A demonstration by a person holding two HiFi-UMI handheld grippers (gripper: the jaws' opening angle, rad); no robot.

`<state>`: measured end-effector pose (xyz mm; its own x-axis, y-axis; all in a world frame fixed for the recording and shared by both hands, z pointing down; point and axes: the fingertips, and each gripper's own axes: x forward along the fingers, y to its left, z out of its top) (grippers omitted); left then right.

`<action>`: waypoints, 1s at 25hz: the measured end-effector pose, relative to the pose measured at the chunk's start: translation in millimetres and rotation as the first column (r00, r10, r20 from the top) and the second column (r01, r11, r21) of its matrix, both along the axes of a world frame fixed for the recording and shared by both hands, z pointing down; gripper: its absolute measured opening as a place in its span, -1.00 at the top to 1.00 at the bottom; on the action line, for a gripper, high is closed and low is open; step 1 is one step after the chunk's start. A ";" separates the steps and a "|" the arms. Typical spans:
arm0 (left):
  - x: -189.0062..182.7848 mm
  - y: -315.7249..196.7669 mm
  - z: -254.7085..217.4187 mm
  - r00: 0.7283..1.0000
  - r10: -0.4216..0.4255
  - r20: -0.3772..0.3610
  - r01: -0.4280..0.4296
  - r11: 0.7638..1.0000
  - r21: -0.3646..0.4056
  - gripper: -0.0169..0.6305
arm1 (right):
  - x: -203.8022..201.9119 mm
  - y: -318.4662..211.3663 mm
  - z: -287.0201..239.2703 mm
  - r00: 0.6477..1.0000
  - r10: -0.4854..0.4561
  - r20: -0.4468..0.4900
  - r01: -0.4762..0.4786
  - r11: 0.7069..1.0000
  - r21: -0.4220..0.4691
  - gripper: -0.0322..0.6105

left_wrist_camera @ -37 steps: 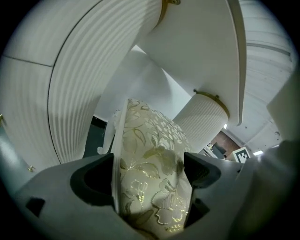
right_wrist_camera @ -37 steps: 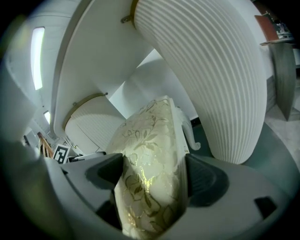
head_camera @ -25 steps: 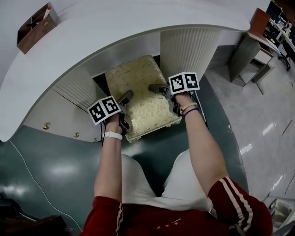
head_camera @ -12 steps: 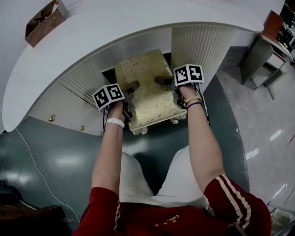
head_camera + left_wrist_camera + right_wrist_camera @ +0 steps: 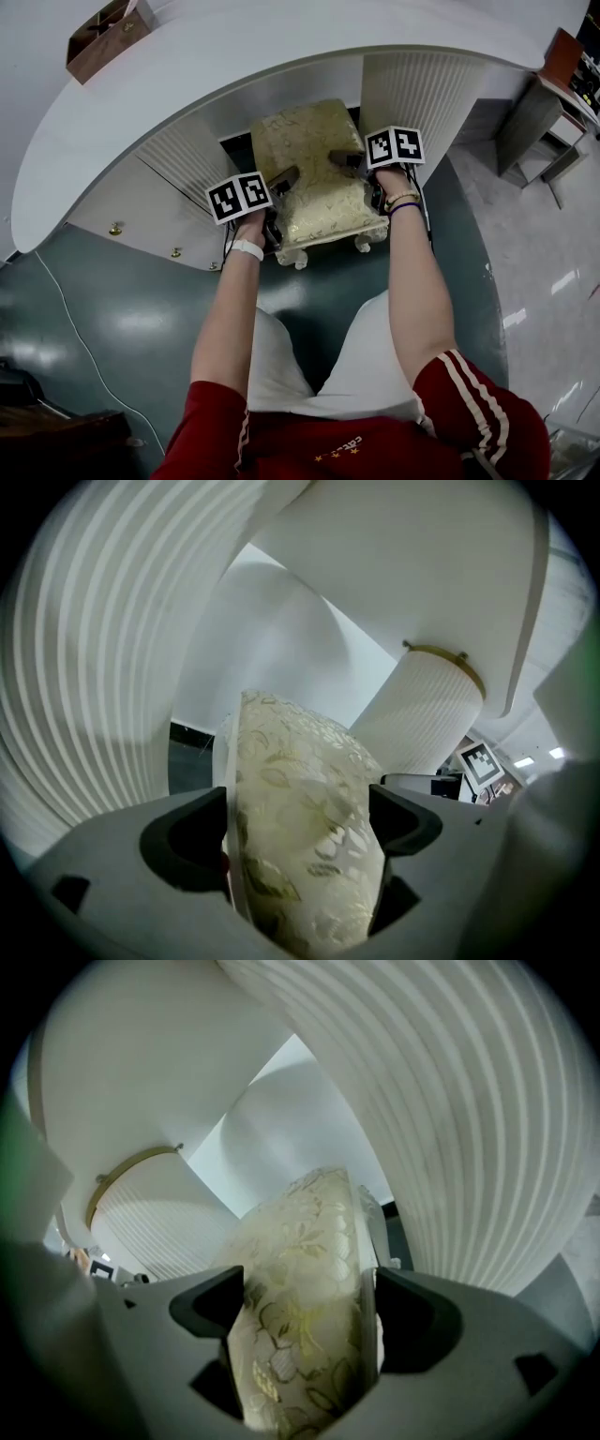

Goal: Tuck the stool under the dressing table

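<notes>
A stool with a cream and gold floral cushion stands in the kneehole of the white dressing table, its far half under the curved top. My left gripper is shut on the stool's left edge, with the cushion filling the space between its dark pads. On the right edge my right gripper is shut too, clamped across the cushion. Ribbed white pedestals flank the stool on both sides.
A brown box sits on the table top at the far left. Small gold knobs show on the left drawer front. A grey-green floor mat lies under me. A cabinet stands at the right.
Both grippers have pushed the stool further in under the table top; less of the cushion shows in front of the table edge than a second ago.
</notes>
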<state>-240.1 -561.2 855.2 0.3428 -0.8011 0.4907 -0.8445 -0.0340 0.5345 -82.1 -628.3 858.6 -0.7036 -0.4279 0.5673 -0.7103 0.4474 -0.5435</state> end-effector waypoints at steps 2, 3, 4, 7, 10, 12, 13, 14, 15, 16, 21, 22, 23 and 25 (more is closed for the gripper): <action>8.2 -0.1 -4.8 1.000 0.022 0.020 -0.023 0.999 0.024 -0.46 | 6.0 -2.0 1.3 0.999 0.021 -0.044 -0.020 0.999 0.026 -0.42; 11.5 -0.4 -6.4 0.999 0.031 0.039 -0.033 0.999 0.033 -0.49 | 8.4 -2.3 1.8 0.998 0.027 -0.058 -0.025 0.999 0.038 -0.46; 13.4 -0.3 -7.0 0.997 0.038 0.061 -0.040 0.998 0.039 -0.47 | 10.0 -2.0 1.7 0.998 0.028 -0.061 -0.025 0.999 0.047 -0.46; 13.9 6.4 -6.7 0.997 0.043 0.059 -0.045 0.998 0.042 -0.45 | 12.2 7.3 -2.6 0.997 -0.016 -0.071 0.022 0.997 0.080 -0.41; 15.8 23.1 -9.6 0.996 0.069 0.049 -0.072 0.996 0.056 -0.43 | 12.2 28.2 -8.0 0.983 -0.125 -0.136 0.142 0.982 0.124 -0.37; 21.5 37.8 -11.2 0.989 0.112 0.093 -0.120 0.990 0.077 -0.45 | 15.6 43.5 -9.4 0.967 -0.195 -0.166 0.223 0.960 0.170 -0.38; 24.9 44.7 -11.4 0.984 0.136 0.117 -0.146 0.985 0.088 -0.46 | 18.3 51.1 -10.8 0.959 -0.224 -0.172 0.257 0.945 0.201 -0.40; 28.0 50.5 -11.4 0.978 0.156 0.135 -0.171 0.980 0.100 -0.46 | 21.1 58.4 -12.8 0.952 -0.249 -0.176 0.286 0.929 0.236 -0.42; 30.2 54.9 -11.5 0.974 0.173 0.146 -0.190 0.975 0.113 -0.48 | 23.5 65.9 -15.1 0.946 -0.269 -0.178 0.310 0.913 0.267 -0.43; 31.5 57.7 -11.8 0.971 0.187 0.148 -0.206 0.970 0.129 -0.48 | 25.4 74.6 -16.7 0.941 -0.289 -0.178 0.330 0.899 0.287 -0.44; 35.2 67.7 -12.7 0.944 0.294 0.152 -0.318 0.932 0.173 -0.54 | 33.0 120.4 -7.8 0.892 -0.379 -0.245 0.440 0.852 0.283 -0.56; 34.9 71.5 -12.9 0.932 0.320 0.170 -0.348 0.921 0.174 -0.54 | 34.4 125.0 -2.8 0.882 -0.389 -0.267 0.456 0.848 0.272 -0.56; 35.0 76.9 -12.4 0.918 0.347 0.192 -0.380 0.909 0.175 -0.54 | 36.8 128.4 3.2 0.873 -0.392 -0.291 0.466 0.846 0.258 -0.56; 37.0 91.1 -8.4 0.888 0.390 0.243 -0.434 0.885 0.169 -0.54 | 43.5 131.4 15.4 0.857 -0.386 -0.341 0.476 0.846 0.239 -0.56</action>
